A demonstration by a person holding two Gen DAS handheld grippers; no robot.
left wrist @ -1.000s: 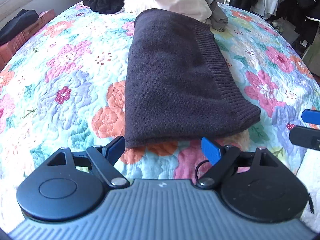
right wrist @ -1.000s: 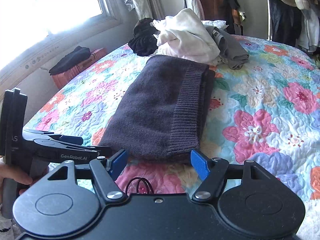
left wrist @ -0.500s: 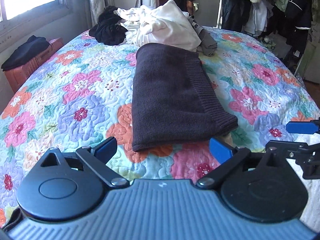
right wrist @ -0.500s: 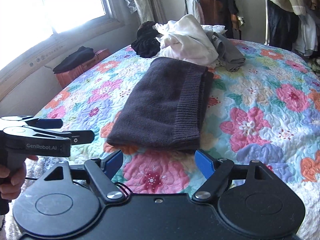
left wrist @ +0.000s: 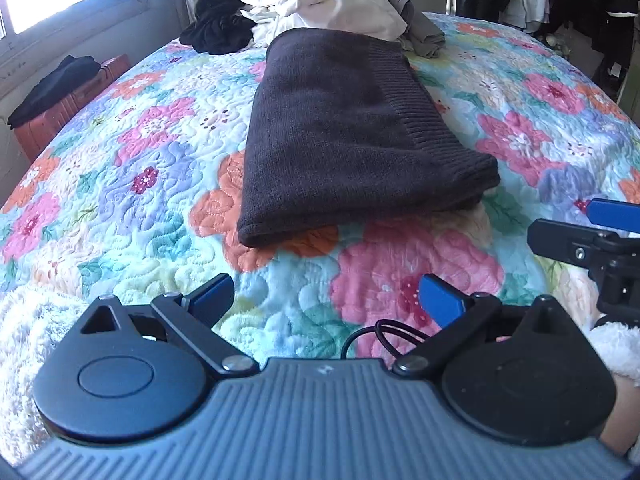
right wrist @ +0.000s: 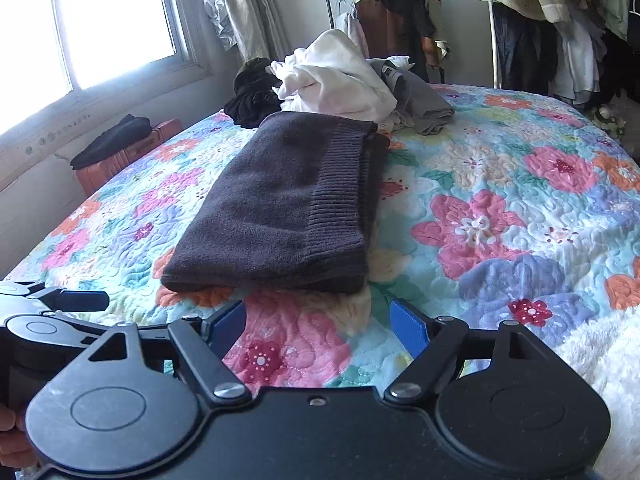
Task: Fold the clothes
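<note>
A dark knit sweater point(left wrist: 344, 132) lies folded into a long rectangle on the floral quilt point(left wrist: 128, 168); it also shows in the right wrist view point(right wrist: 288, 208). My left gripper point(left wrist: 326, 300) is open and empty, hovering over the quilt a little short of the sweater's near edge. My right gripper point(right wrist: 318, 324) is open and empty, also just short of the near edge. The right gripper shows at the right edge of the left wrist view point(left wrist: 588, 240). The left gripper shows at the left edge of the right wrist view point(right wrist: 48, 312).
A pile of unfolded clothes, white point(right wrist: 336, 76), black point(right wrist: 252, 92) and grey point(right wrist: 424, 104), lies beyond the sweater. An orange case with a dark garment point(right wrist: 120, 152) stands by the window wall. Clothes racks point(right wrist: 560, 28) stand behind the bed. A white fluffy blanket point(right wrist: 600, 352) covers the near edge.
Both grippers have pulled back from the sweater's near edge and risen a little. The sweater has not moved. Both stay open.
</note>
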